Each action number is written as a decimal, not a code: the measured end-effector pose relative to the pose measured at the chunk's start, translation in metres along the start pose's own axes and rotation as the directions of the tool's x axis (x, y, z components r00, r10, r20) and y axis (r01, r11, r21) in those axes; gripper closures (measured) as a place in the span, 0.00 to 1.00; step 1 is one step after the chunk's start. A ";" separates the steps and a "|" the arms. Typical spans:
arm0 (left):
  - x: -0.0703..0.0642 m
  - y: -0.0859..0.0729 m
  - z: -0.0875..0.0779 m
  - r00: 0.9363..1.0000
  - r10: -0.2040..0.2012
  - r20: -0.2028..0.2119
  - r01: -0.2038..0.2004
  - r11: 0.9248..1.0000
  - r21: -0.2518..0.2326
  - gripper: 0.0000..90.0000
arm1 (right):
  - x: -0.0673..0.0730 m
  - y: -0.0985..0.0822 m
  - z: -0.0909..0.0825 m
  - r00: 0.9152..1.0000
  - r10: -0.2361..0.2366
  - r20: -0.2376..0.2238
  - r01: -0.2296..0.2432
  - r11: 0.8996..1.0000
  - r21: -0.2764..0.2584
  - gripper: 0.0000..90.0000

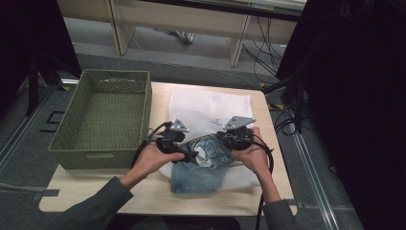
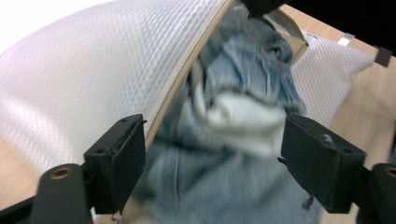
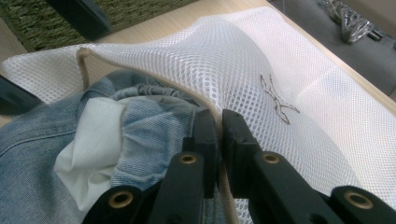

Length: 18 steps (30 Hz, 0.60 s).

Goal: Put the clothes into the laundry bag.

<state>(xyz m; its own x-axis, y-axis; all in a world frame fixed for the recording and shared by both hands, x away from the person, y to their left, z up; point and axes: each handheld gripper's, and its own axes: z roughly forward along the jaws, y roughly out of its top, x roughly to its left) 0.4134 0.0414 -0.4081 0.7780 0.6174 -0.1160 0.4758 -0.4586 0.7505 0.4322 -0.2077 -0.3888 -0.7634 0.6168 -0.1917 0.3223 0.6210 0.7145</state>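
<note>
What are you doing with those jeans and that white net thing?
A person with a gripper in each hand is stuffing blue denim jeans into a white mesh laundry bag on the wooden table. The right gripper pinches the bag's rim, holding it open. The left gripper is open around the jeans. A green woven basket sits alongside.

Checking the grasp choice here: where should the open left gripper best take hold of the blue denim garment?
Probably the bunched blue denim garment at the white mesh laundry bag mouth, coming from the open end: folds there stand proud, and the left gripper already straddles them.
</note>
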 end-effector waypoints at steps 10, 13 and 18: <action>-0.035 -0.056 0.018 0.990 0.052 0.131 -0.066 0.992 0.106 0.18 | 0.000 0.000 0.001 1.000 0.003 -0.011 -0.003 1.000 0.004 0.95; -0.044 -0.062 0.041 0.989 0.050 0.139 -0.070 0.987 0.143 0.16 | 0.001 0.000 0.001 1.000 0.009 -0.008 -0.009 1.000 0.008 0.95; -0.045 -0.058 0.074 0.983 0.168 0.078 -0.180 0.965 0.191 0.45 | 0.003 0.001 0.000 1.000 0.010 -0.002 -0.010 1.000 0.009 0.95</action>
<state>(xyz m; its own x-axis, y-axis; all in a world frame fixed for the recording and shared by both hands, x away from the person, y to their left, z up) 0.3814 -0.0068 -0.4942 0.8764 0.4800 -0.0386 0.3974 -0.6756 0.6210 0.4303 -0.2052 -0.3892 -0.7614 0.6218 -0.1833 0.3348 0.6193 0.7102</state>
